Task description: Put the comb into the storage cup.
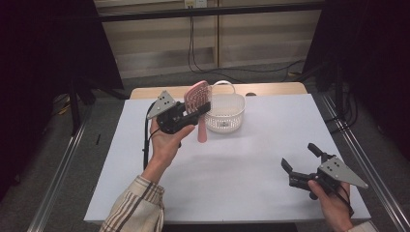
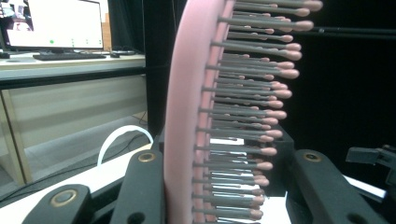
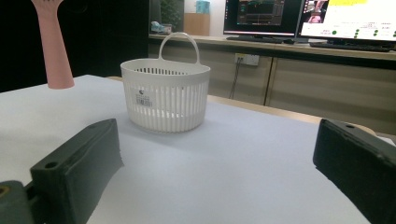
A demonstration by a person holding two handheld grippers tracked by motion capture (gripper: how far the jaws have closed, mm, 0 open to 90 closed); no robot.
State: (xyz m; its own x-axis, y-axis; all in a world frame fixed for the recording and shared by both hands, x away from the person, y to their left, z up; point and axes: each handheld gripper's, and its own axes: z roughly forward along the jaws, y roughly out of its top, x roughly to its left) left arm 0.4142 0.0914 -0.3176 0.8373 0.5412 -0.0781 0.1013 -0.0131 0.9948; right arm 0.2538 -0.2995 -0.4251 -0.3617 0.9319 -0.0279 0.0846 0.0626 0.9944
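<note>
A pink hairbrush (image 1: pixel 197 96) stands upright above the table, bristles facing the camera, its handle (image 1: pixel 201 133) pointing down. My left gripper (image 1: pixel 200 108) is shut on the brush head, just left of a white slatted basket (image 1: pixel 225 116) with a hoop handle. In the left gripper view the brush back (image 2: pixel 184 116) and its bristles sit between my two black jaws. My right gripper (image 1: pixel 300 155) rests low at the table's near right, open, with nothing between its jaws. The right gripper view looks across the table at the basket (image 3: pixel 166 100) and the hanging brush handle (image 3: pixel 53 46).
The white table (image 1: pixel 251 159) ends in a wooden strip at the far edge. Dark curtains hang on both sides, and metal rails run along the table's left and right. Desks with monitors (image 3: pixel 348 18) stand beyond the table.
</note>
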